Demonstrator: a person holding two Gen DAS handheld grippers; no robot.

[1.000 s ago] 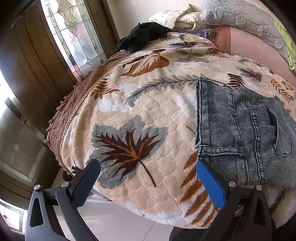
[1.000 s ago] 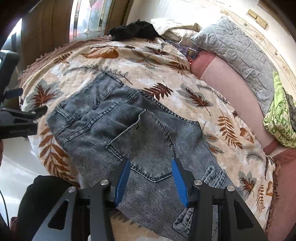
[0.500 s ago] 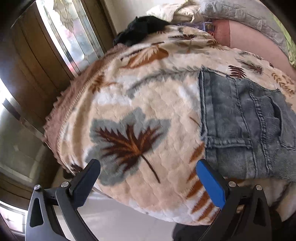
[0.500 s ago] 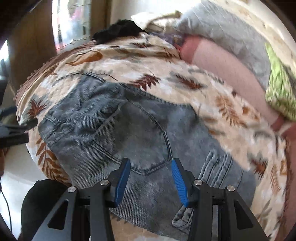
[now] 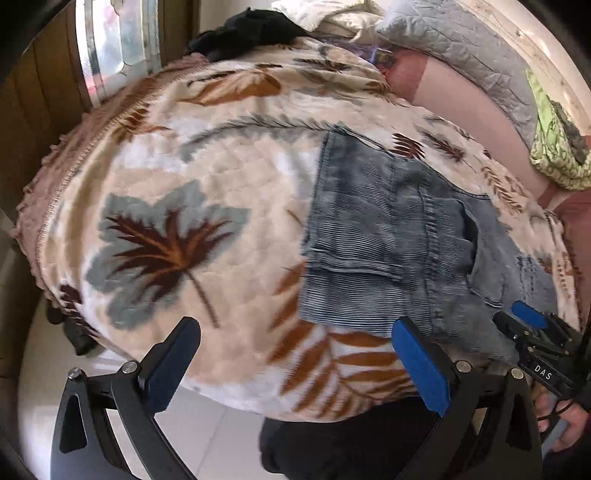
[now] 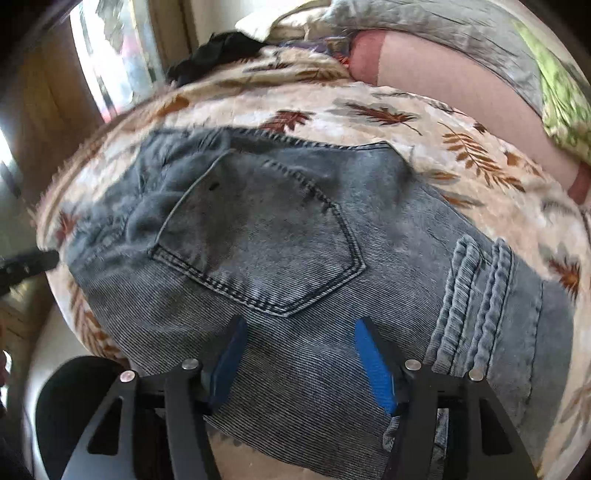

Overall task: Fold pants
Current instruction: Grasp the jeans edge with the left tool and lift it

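Note:
Grey-blue denim pants (image 6: 295, 236) lie folded on a leaf-print blanket (image 5: 207, 177), back pocket up. In the left wrist view the pants (image 5: 388, 236) fill the right half. My left gripper (image 5: 295, 339) hovers wide open over the blanket's near edge, its right pad by the pants' lower left corner, nothing between the pads. My right gripper (image 6: 297, 332) hangs close over the denim just below the back pocket; its jaws are opening and the pads are not pressing on the cloth. The right gripper (image 5: 532, 325) also shows at the right edge of the left wrist view.
A black garment (image 5: 247, 29), pale bedding and a grey quilted pillow (image 5: 454, 40) lie at the far end. A green cloth (image 5: 554, 147) sits at the right. A glass-panelled wooden door (image 5: 118, 48) stands left. White floor (image 5: 207, 432) lies below the bed edge.
The right gripper dropped closer to the pants, rolled, and its jaws widened. The left gripper tilted, so more of the pants and the right gripper came into its view.

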